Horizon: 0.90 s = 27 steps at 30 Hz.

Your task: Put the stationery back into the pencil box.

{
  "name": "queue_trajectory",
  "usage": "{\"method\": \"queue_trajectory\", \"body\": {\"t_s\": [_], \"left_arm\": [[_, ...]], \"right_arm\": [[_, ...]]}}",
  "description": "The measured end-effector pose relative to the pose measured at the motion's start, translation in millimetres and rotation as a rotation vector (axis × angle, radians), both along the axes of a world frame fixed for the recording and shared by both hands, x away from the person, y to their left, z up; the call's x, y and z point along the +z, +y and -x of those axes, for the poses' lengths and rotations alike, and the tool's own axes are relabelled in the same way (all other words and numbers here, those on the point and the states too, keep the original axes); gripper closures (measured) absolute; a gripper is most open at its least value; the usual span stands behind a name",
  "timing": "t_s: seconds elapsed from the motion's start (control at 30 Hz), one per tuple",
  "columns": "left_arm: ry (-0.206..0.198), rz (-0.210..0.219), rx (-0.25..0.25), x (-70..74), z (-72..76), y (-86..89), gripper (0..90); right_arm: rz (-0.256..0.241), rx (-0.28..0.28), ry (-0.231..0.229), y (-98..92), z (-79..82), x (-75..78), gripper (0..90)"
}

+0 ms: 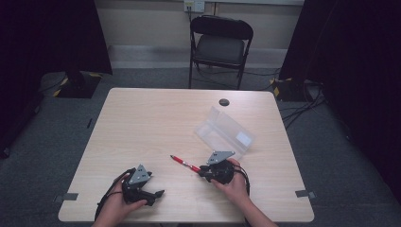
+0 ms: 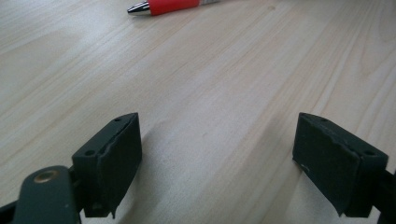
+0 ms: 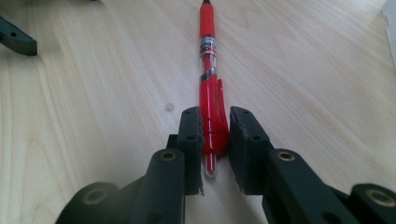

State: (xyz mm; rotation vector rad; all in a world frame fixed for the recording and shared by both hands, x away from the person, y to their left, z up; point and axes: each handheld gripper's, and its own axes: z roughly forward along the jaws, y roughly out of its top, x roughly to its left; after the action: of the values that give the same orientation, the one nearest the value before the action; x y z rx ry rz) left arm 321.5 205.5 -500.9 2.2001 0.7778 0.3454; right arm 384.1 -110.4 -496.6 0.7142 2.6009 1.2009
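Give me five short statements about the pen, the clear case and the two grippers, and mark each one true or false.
1. The right gripper is shut on the red pen. True.
2. The left gripper holds the pen's tip. False: its jaws stand wide apart over bare table, with the pen tip farther off.
3. The clear plastic case lies open on the table. True.
4. The pen lies inside the case. False: it lies on the table beside the case.
5. A folding chair stands beyond the far edge of the table. True.
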Motion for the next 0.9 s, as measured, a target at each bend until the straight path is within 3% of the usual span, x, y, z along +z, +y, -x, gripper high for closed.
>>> {"method": "queue_trajectory", "body": {"t_s": [0.1, 0.23, 0.37, 0.43, 0.5, 0.73, 0.83, 0.9], "left_arm": [[0.001, -0.001, -0.001, 0.1, -0.1, 0.1, 15.5], [0.0, 0.001, 0.0, -0.1, 0.0, -0.1, 15.4], [0.0, 0.001, 0.0, -0.1, 0.0, 0.0, 15.4], [0.0, 0.001, 0.0, -0.1, 0.0, 0.0, 15.4], [0.0, 0.001, 0.0, -0.1, 0.0, 0.0, 15.5], [0.0, 0.001, 0.0, -0.1, 0.0, 0.0, 15.4], [0.0, 0.001, 0.0, -0.1, 0.0, 0.0, 15.4], [0.0, 0.001, 0.0, -0.1, 0.0, 0.0, 15.4]], "right_arm": [[0.003, -0.005, -0.001, -0.7, 1.9, 0.2, 65.2], [0.004, -0.014, -0.003, 4.6, 1.0, -0.1, 60.8], [0.006, -0.018, -0.008, 10.1, -3.1, -0.2, 63.9], [0.005, -0.016, -0.008, 11.3, -4.6, -0.2, 72.9], [0.008, -0.014, -0.007, 10.8, -5.0, 0.2, 74.9], [0.029, -0.024, 0.011, -0.4, 3.7, 3.1, 75.0], [0.038, -0.037, 0.017, -2.0, 6.0, 3.8, 65.1], [0.041, -0.029, 0.005, 1.2, 3.9, 3.4, 64.1]]}}
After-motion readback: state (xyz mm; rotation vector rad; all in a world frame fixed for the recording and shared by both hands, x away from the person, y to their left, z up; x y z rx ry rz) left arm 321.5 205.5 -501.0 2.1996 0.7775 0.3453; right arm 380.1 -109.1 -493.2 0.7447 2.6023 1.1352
